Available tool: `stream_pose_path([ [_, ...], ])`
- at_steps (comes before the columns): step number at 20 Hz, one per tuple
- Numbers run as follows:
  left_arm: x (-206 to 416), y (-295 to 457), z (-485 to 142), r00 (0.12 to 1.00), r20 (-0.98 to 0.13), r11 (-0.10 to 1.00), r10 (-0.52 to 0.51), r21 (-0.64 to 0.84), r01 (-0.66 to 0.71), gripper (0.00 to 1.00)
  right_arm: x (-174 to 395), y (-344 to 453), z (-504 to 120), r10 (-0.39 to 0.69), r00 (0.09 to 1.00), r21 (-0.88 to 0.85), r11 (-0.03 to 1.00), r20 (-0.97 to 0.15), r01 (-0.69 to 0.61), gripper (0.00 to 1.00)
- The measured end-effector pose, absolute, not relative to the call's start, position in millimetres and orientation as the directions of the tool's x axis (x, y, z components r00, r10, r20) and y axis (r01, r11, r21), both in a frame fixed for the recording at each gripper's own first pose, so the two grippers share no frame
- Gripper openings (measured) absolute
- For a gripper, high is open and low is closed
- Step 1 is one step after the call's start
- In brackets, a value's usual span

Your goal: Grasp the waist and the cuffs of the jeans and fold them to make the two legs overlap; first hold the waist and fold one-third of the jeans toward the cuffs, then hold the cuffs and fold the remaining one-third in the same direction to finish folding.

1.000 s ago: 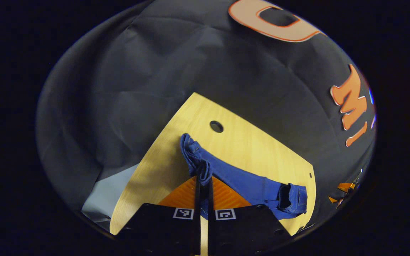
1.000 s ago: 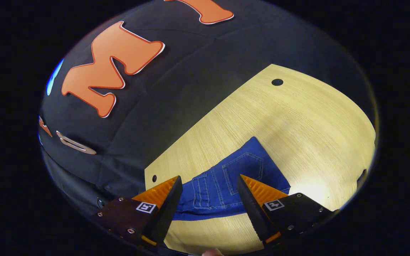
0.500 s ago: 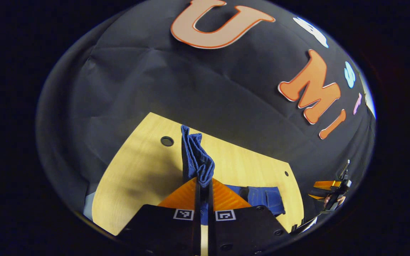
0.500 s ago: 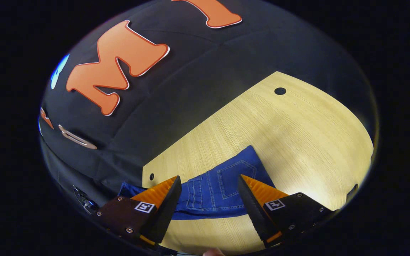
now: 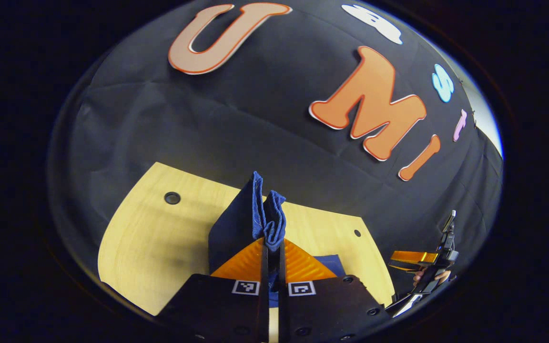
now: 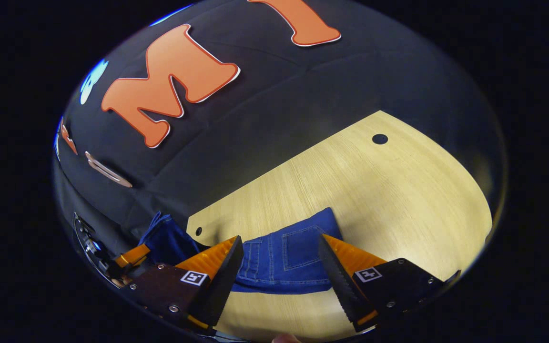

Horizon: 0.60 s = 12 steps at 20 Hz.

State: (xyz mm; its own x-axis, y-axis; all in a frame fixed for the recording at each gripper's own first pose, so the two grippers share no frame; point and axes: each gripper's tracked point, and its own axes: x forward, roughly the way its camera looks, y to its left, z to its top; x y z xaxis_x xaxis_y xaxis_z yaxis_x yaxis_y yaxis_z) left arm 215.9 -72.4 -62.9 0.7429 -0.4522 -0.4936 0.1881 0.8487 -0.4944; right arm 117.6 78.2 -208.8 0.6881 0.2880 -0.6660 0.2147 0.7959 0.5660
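While the left tongs [image 5: 272,247] pinch one pair of jeans [image 5: 265,216] above the single worktop [image 5: 150,238], the right tongs [image 6: 279,247] gape wide.

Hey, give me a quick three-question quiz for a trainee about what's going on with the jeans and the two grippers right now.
1. True or false: the left gripper is clamped on a bunched end of the jeans and holds it raised above the table.
2. Multiple choice: the right gripper is A) shut on the jeans, B) open with the denim lying flat on the table between its fingers, C) shut on nothing.
3. Short answer: what stitched feature shows on the flat part of the jeans in the right gripper view?

Key
1. True.
2. B.
3. A back pocket.
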Motion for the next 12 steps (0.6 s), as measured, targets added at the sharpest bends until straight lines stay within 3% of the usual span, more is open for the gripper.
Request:
stream_pose_path([
  [12, 218, -235, -28, 0.689, -0.462, 0.815, -0.559, -0.461, 0.352, 0.07, 115, 38, -208, 0.290, 0.706, 0.546, 0.822, -0.646, 0.162, 0.97],
])
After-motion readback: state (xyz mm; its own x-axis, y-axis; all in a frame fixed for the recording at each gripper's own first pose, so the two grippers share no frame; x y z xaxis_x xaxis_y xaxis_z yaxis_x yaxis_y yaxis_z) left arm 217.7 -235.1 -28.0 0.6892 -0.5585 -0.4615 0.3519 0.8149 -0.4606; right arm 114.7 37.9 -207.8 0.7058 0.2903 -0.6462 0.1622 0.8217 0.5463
